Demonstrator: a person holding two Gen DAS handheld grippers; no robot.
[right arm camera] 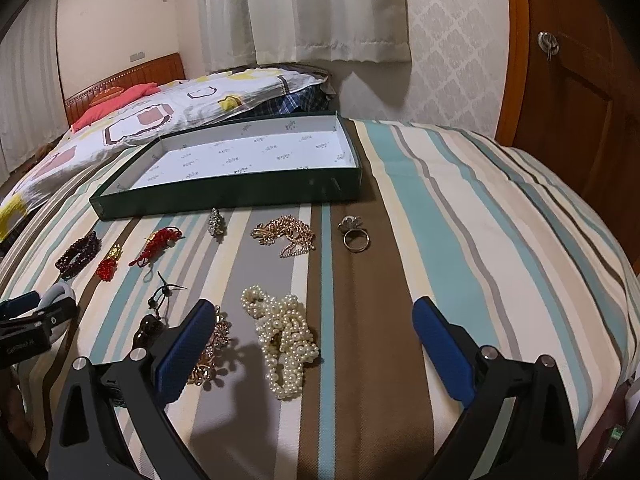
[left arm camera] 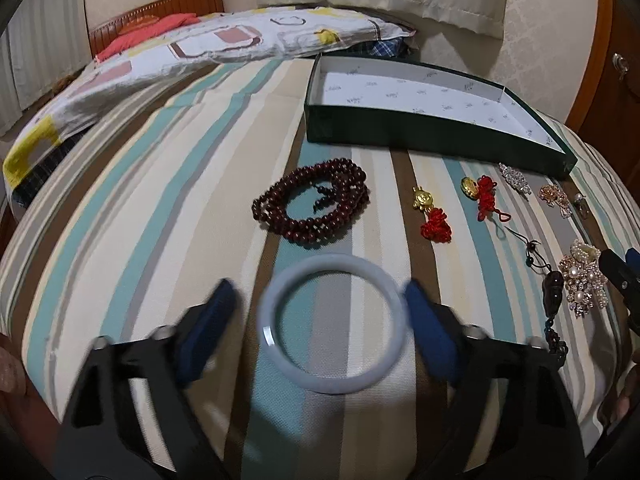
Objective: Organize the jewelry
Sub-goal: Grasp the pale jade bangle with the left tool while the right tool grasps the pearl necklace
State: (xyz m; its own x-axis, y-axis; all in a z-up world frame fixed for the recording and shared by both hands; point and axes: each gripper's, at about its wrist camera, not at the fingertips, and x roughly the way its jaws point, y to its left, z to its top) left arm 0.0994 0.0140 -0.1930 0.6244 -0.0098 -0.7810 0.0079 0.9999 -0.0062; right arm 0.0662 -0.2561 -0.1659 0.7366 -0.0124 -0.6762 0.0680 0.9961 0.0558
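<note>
- The left claw stands spread around a pale bangle lying flat on the striped bed cover; its right blue pad sits at the bangle's rim (touching or just beside, I cannot tell), while the left pad is clearly apart from it.
- The right claw is spread wide and holds nothing; a heap of pearl strands lies between its fingers, and a gold brooch lies partly hidden behind the left finger.
- Beyond the bangle lies a coil of dark red beads; to the right of it are two gold charms with red knots.
- Farther back on the bed lie a gold chain and a ring, well apart from the pearls.
- A dark green box with a white printed lining sits open behind the jewelry, with nothing in it.
</note>
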